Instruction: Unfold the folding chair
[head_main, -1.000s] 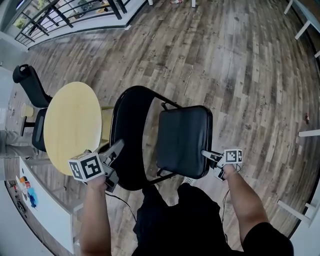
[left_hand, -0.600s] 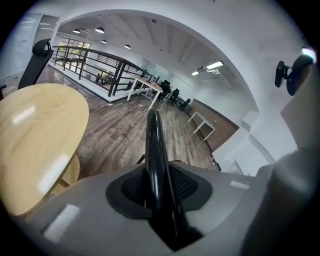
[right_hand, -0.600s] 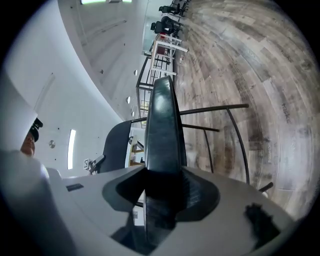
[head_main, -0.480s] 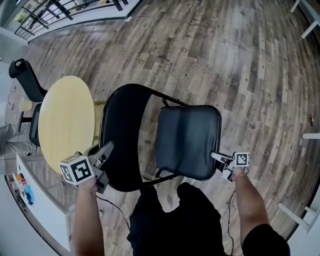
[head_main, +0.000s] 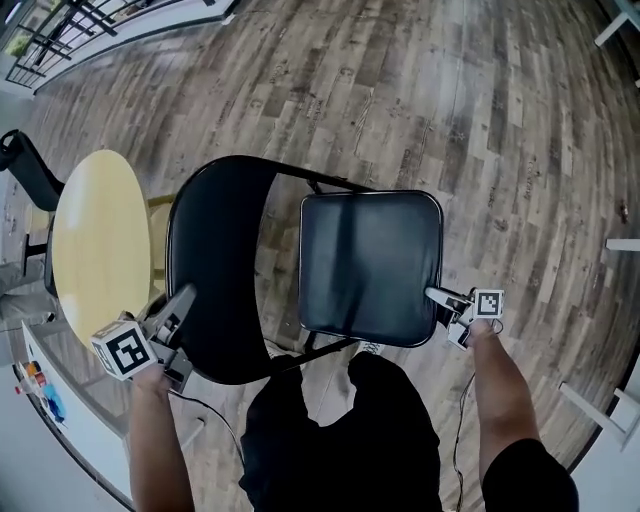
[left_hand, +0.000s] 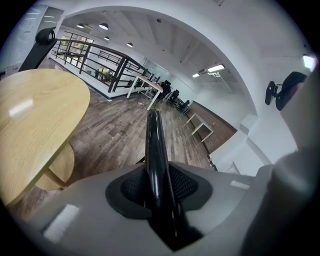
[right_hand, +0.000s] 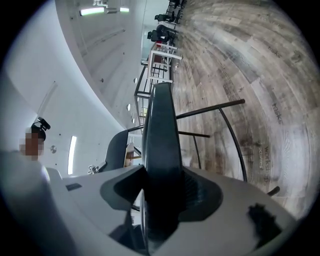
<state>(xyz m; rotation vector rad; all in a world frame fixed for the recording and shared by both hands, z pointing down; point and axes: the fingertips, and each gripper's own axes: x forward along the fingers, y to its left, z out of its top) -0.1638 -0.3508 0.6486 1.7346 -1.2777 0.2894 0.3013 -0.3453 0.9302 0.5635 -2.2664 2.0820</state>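
The black folding chair stands on the wood floor right in front of me. Its curved backrest (head_main: 215, 270) is on the left and its padded seat (head_main: 370, 262) on the right, nearly flat. My left gripper (head_main: 178, 308) is shut on the backrest's black frame tube (left_hand: 154, 150), which runs up between the pads (left_hand: 187, 187). My right gripper (head_main: 440, 297) holds the seat's near right edge (right_hand: 161, 135). Its jaws have just been opening a little, with the thick seat edge still filling the gap between them.
A round yellow table (head_main: 95, 240) stands close on the left, with a black office chair (head_main: 25, 165) behind it. White furniture legs (head_main: 620, 245) stick in at the right. A black railing (head_main: 60, 30) runs along the far left. My own legs (head_main: 340, 440) are just behind the chair.
Both hands have sunk. The seat has swung down and away from the backrest and now lies flatter and wider. The whole chair sits further left in the head view.
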